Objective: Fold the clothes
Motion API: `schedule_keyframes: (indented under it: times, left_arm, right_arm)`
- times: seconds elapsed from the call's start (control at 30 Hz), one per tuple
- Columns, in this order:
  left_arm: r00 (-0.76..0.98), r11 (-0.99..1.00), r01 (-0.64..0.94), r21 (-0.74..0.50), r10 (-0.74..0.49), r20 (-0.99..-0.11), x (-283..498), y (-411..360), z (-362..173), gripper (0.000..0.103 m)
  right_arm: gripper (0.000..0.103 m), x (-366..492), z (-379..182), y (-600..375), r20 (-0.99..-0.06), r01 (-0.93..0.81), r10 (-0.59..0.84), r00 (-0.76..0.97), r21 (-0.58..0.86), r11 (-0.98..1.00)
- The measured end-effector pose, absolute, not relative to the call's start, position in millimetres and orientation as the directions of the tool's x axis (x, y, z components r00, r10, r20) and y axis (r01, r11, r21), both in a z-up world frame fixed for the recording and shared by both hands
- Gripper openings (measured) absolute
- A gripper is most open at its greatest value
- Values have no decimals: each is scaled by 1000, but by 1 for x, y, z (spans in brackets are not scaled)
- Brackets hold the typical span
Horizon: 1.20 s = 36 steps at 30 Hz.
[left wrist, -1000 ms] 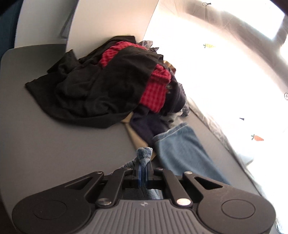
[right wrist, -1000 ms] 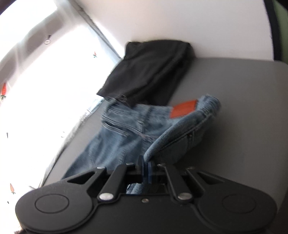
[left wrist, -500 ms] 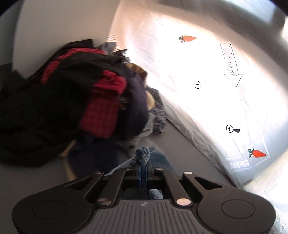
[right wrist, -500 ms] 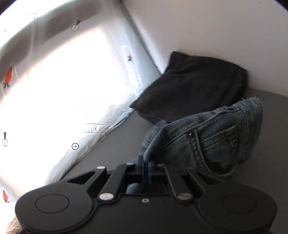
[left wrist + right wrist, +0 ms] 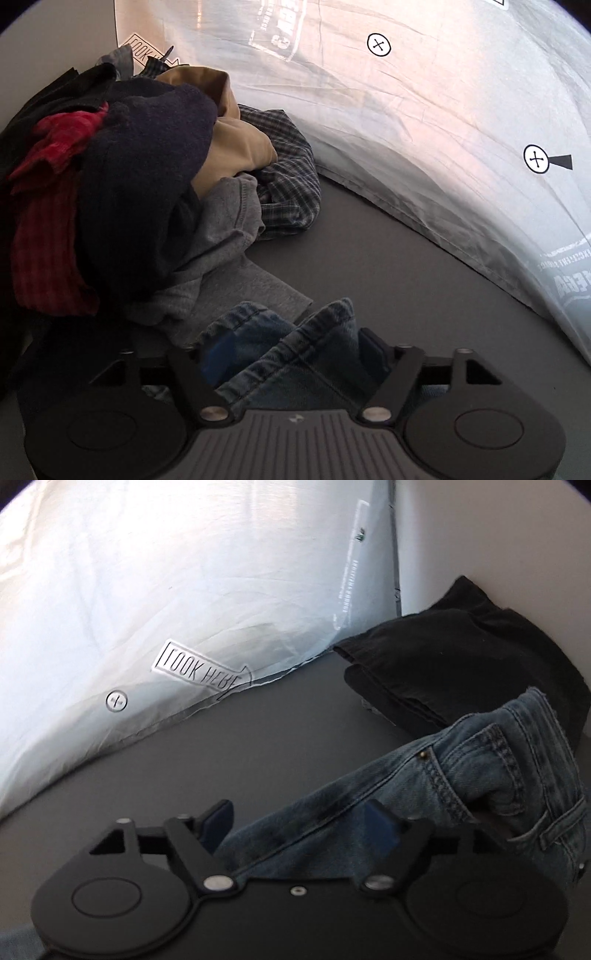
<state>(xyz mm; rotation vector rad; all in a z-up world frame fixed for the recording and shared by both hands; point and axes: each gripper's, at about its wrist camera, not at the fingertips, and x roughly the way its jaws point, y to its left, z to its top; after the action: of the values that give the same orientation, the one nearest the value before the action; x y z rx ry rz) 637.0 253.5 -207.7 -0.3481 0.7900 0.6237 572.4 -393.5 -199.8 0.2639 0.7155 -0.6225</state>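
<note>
Now that both sets of jaws have just been opening, my left gripper (image 5: 291, 354) stands spread with the hem end of the jeans (image 5: 295, 347) lying loose between its fingers, no pad pressing on the cloth. My right gripper (image 5: 301, 821) is spread too, and the waist end of the same jeans (image 5: 461, 775) sprawls between and beyond its right finger, pocket and belt loop showing, also unpinched. So I judge the denim has been laid down on the grey tabletop (image 5: 388, 258), though whether its fold lies neat I cannot tell from here.

Just past my right gripper, touching the jeans' far edge, rests a folded black garment (image 5: 461, 664) against the wall: one piece I take to be finished.

Ahead and left of my left gripper rises the unfolded heap (image 5: 129, 184), its grey shirt (image 5: 236, 258) nearest the hem, with navy, red check, tan and a plaid shirt behind. Most of the work, I reckon, remains there.

Farthest off, a white printed sheet (image 5: 443, 129) runs along the table's back edge.
</note>
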Motion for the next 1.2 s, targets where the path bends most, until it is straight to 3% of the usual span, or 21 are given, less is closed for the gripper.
schedule_keyframes:
  times: [0.2,0.33,0.43,0.77,0.9,1.2]
  left_arm:
    - [543,845,-530,70,402,-737,589,232,-198,82]
    - [531,859,-509,57,365,-765,556,212,-193,83]
    - [551,896,-438,75,333,-765,536,181,-189,89]
    - [533,976,-166,143,211,-820,501,84,-231,93]
    - [544,959,-202,201,280,-791,496,74,-237,103]
    - [546,968,-227,108,219,-809,493,88,-241,103]
  right_arm:
    - [84,539,-210,-339,-692,475,-409,595,-108,873]
    - [86,505,-214,-312,-702,385,-395,592,-183,904]
    - [90,471,-211,-304,-709,390,-389,589,-173,905]
    - [96,391,-221,-287,-705,346,-397,587,-225,911]
    - [96,390,-228,-281,-695,260,-396,600,-299,918]
    - [97,416,-234,-253,-643,40,-353,680,-448,893]
